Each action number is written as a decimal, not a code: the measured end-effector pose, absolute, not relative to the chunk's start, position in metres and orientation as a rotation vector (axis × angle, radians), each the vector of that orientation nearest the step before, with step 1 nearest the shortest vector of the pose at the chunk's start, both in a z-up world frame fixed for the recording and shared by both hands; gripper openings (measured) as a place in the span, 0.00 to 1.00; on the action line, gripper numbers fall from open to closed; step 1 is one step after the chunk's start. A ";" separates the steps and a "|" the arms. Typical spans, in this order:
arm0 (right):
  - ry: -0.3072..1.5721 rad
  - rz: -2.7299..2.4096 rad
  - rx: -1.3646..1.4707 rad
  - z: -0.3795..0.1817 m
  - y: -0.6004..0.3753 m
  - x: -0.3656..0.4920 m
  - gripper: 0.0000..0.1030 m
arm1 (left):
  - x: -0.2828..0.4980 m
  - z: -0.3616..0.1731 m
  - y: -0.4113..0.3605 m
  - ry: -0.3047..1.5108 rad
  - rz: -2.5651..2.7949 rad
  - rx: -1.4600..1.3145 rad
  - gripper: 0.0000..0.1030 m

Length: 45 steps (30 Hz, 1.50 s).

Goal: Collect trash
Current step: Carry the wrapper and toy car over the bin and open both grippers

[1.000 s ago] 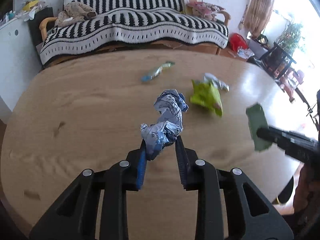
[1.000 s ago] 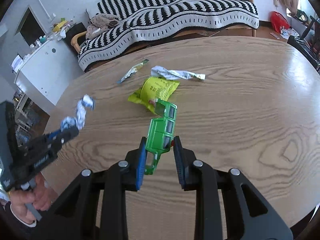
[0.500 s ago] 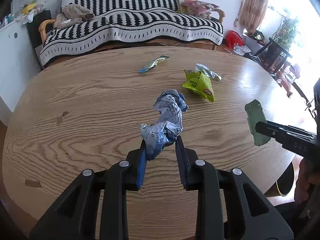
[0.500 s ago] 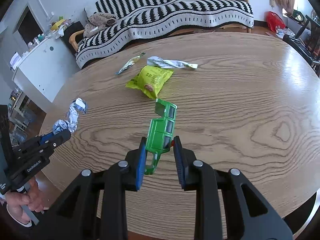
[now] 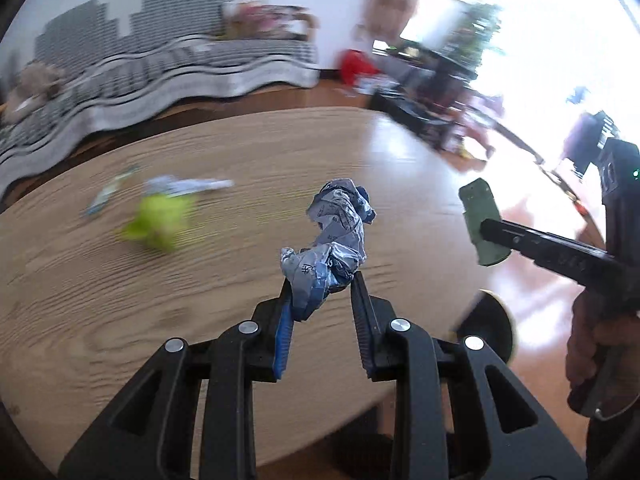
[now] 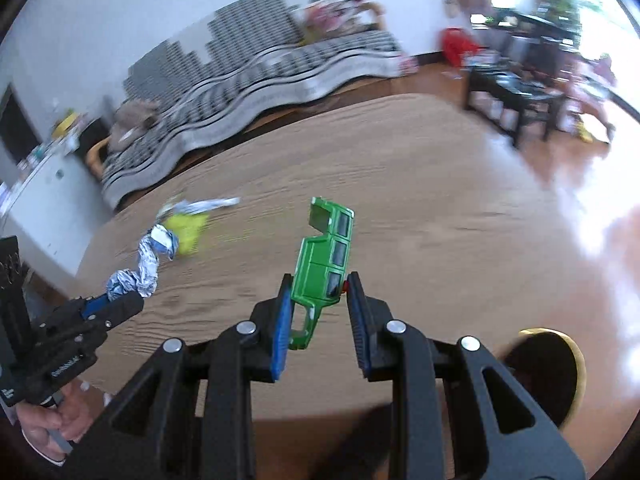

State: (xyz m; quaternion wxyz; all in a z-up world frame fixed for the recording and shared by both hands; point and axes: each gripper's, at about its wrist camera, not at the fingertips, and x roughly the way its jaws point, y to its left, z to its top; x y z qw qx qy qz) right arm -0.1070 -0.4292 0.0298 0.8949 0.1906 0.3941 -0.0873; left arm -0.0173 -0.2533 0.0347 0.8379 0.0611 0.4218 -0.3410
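Observation:
My left gripper [image 5: 320,284] is shut on a crumpled blue and white wrapper [image 5: 334,236] and holds it above the wooden table [image 5: 120,280]. It also shows in the right wrist view [image 6: 140,268]. My right gripper [image 6: 318,288] is shut on a green plastic toy car shell [image 6: 326,260], seen from the left wrist view [image 5: 480,220] at the right. A yellow-green packet [image 5: 160,220], a white wrapper [image 5: 188,185] and a small foil wrapper [image 5: 108,196] lie on the table, blurred.
A dark round bin with a gold rim [image 6: 548,372] stands on the floor past the table's near right edge; it also shows in the left wrist view [image 5: 488,332]. A striped sofa [image 6: 260,68] is behind the table. Dark furniture [image 6: 520,92] stands at the right.
Both grippers have swung to the right with their loads still held. The table's right edge and the bin on the floor have come into view. The view is now motion-blurred.

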 end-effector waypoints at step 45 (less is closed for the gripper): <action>0.899 -0.564 0.674 -0.094 -0.644 -0.341 0.64 | -0.178 -0.095 -0.559 1.161 -1.065 0.494 0.58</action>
